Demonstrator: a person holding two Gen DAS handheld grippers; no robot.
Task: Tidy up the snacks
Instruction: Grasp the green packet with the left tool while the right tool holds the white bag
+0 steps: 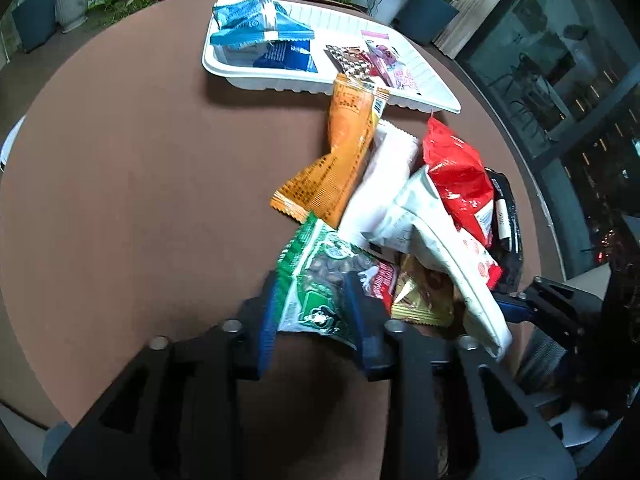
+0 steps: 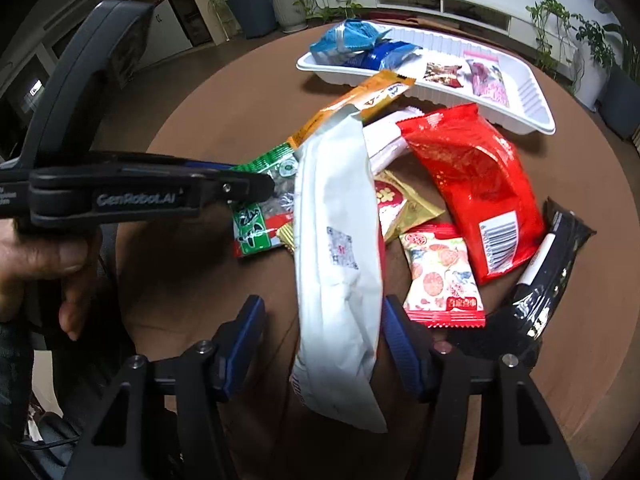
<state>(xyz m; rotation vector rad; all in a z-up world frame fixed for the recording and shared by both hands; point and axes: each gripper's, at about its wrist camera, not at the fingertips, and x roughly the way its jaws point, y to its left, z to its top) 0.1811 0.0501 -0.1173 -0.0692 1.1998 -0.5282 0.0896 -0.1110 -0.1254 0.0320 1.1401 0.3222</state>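
Observation:
A pile of snack packets lies on a round brown table (image 1: 120,184). My left gripper (image 1: 316,304) has its fingers on both sides of a green seed packet (image 1: 320,276), closed onto it; this gripper also shows from the side in the right wrist view (image 2: 256,188). My right gripper (image 2: 324,340) is open, its blue pads wide on either side of a long white packet (image 2: 340,260) without touching it. A white tray (image 1: 424,88) at the back holds blue packets (image 1: 256,24) and small pink and checked ones.
An orange packet (image 1: 340,152), a red packet (image 2: 472,176), a black packet (image 2: 548,276), a gold packet (image 2: 404,208) and a small red-white fruit packet (image 2: 444,280) lie in the pile. Potted plants and a white cabinet stand beyond the table.

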